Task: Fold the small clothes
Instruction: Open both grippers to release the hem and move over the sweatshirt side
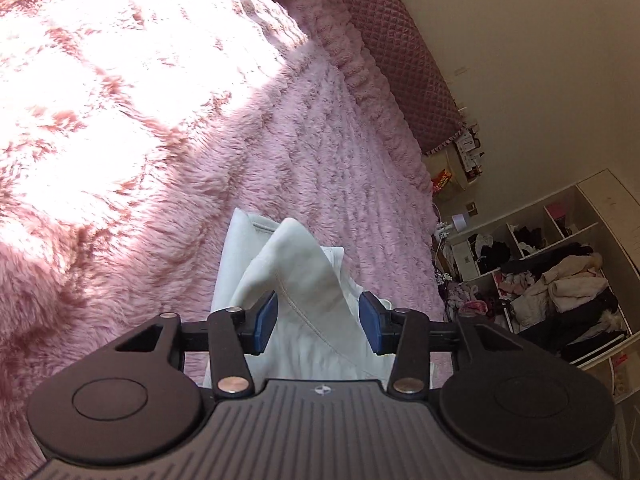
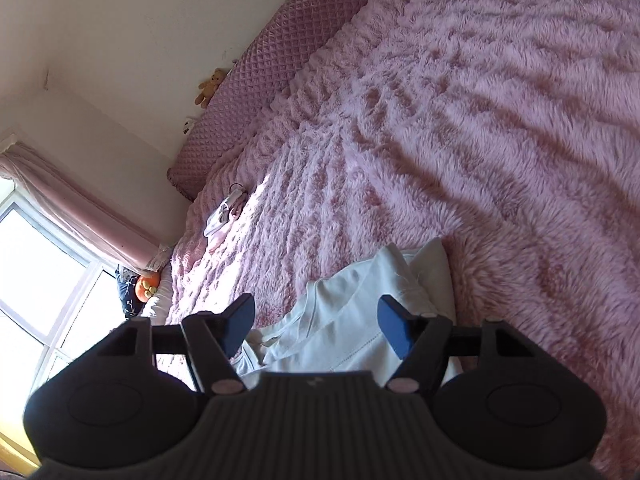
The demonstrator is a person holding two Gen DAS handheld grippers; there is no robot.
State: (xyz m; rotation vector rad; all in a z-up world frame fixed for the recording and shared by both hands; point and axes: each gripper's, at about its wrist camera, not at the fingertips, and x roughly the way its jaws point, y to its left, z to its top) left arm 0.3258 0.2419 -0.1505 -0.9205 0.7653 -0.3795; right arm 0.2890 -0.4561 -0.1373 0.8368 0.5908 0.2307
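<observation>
A small white garment lies bunched on the fluffy pink bedspread. In the left wrist view my left gripper is open, its blue pads on either side of a raised fold of the cloth, apart from it. In the right wrist view the same white garment lies under my right gripper, which is open and empty above it, with a wide gap between the blue pads.
A quilted pink headboard runs along the wall. Small pale clothes lie farther up the bed. Open shelves stuffed with clothes stand beyond the bed's edge. A window with pink curtain is at the left.
</observation>
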